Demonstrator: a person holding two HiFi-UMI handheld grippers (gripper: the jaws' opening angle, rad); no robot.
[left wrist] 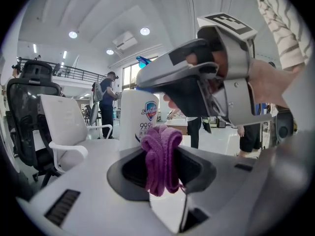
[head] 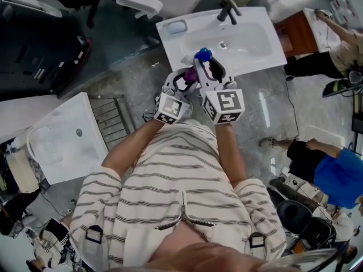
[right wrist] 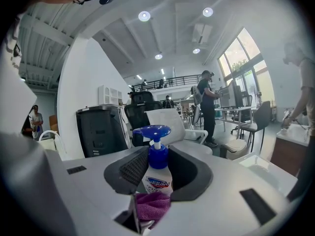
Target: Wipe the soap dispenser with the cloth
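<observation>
The soap dispenser (head: 202, 55) is a white bottle with a blue pump. My right gripper (head: 209, 72) is shut on it, holding it upright over the sink's near edge. In the right gripper view the bottle (right wrist: 157, 176) stands between the jaws of the right gripper (right wrist: 158, 167), and the purple cloth (right wrist: 151, 205) lies against its lower front. My left gripper (head: 182, 83) is shut on that bunched cloth (head: 190, 74). In the left gripper view the cloth (left wrist: 161, 161) hangs from the left gripper (left wrist: 161, 154) and touches the bottle's labelled body (left wrist: 139, 119), with the right gripper (left wrist: 202, 82) above.
A white sink (head: 258, 52) with a dark faucet (head: 228, 10) and a soap dish (head: 176, 26) lies just beyond the grippers. A white basin (head: 65, 135) sits on the floor at left. People (head: 334, 174) stand at right. A white chair (left wrist: 64, 127) is behind.
</observation>
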